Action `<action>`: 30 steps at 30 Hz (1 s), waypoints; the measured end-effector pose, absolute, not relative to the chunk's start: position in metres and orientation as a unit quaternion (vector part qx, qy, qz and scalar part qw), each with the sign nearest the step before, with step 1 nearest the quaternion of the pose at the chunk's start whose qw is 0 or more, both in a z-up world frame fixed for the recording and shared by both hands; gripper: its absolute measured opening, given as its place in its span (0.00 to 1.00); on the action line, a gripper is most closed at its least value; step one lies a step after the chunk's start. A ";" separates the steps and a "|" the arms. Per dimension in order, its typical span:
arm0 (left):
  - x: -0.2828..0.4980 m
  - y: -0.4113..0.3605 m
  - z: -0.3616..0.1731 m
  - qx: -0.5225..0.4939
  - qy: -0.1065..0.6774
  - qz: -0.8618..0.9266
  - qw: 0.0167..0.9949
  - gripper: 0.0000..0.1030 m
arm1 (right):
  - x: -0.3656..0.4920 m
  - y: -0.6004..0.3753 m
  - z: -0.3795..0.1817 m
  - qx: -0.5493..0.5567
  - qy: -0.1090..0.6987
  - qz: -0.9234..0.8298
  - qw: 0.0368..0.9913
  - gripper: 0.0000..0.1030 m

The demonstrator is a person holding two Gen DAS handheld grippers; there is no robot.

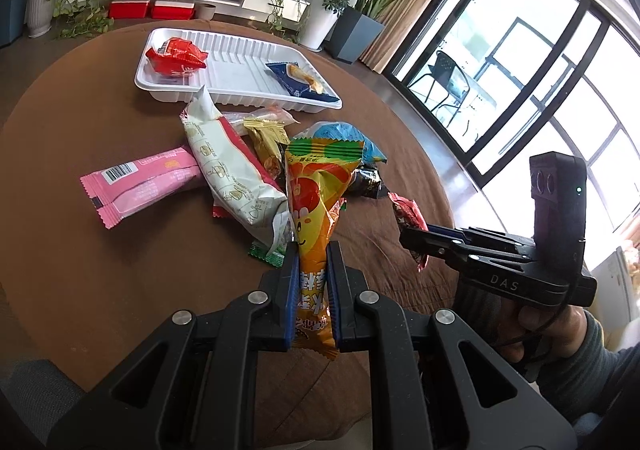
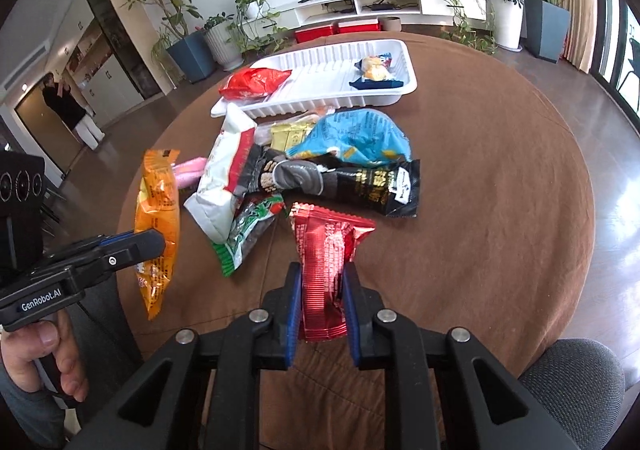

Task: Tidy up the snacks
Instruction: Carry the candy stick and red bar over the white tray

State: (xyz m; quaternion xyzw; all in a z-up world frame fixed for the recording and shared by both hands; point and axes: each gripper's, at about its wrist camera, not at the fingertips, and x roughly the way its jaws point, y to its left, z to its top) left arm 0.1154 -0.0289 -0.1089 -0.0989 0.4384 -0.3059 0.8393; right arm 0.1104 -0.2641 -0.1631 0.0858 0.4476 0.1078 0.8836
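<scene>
- The orange-and-yellow crinkled plastic snack packet [image 1: 310, 234] is clamped between the blue pads of the left gripper [image 1: 312, 262], held upright off the table — its green serrated top edge points to 12 o'clock in the left wrist view.
- In the right wrist view the same orange packet [image 2: 158, 222] is seen at 9 o'clock, hanging from the left gripper [image 2: 140, 246], clear of the tabletop.
- The shiny red ribbed foil snack packet [image 2: 326, 262] is gripped by the right gripper [image 2: 322, 282], its jaws closed on the packet's lower half; the packet's upper end flares out toward 12 o'clock.
- From the left wrist view, the right gripper [image 1: 412, 238] is seen at 3 o'clock with the red foil packet [image 1: 406, 214] pinched at its tip.
- The white ridged plastic tray [image 2: 384, 98] lies at 12 o'clock on the round brown-clothed table [image 2: 500, 210]; a red-orange pouch [image 2: 256, 82] rests at its left end and a dark blue wrapper with yellow pastry [image 2: 374, 74] at its right end.
- Between tray and grippers a loose pile is left on the cloth — a white bun packet [image 2: 224, 178], a black sesame-bar packet [image 2: 360, 182], a light blue bag [image 2: 360, 138], a gold wrapper [image 2: 290, 134], a green-edged packet [image 2: 248, 234].
- A pink barcode-printed wrapper [image 1: 140, 186] lies at 9 o'clock of the pile in the left wrist view.
</scene>
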 end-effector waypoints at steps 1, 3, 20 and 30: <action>0.118 -0.025 -0.107 -0.104 0.437 -0.305 0.840 0.11 | 0.112 -0.268 -0.162 0.091 0.447 0.105 0.884 0.20; 0.122 -0.017 -0.102 -0.110 0.429 -0.301 0.844 0.11 | 0.115 -0.277 -0.159 0.098 0.443 0.097 0.886 0.20; 0.236 0.006 -0.007 -0.068 0.378 -0.285 0.878 0.11 | 0.206 -0.332 -0.064 0.105 0.348 0.064 0.929 0.20; 0.321 -0.040 -0.006 -0.013 0.420 -0.284 0.862 0.11 | 0.300 -0.283 -0.049 0.063 0.358 0.123 0.924 0.20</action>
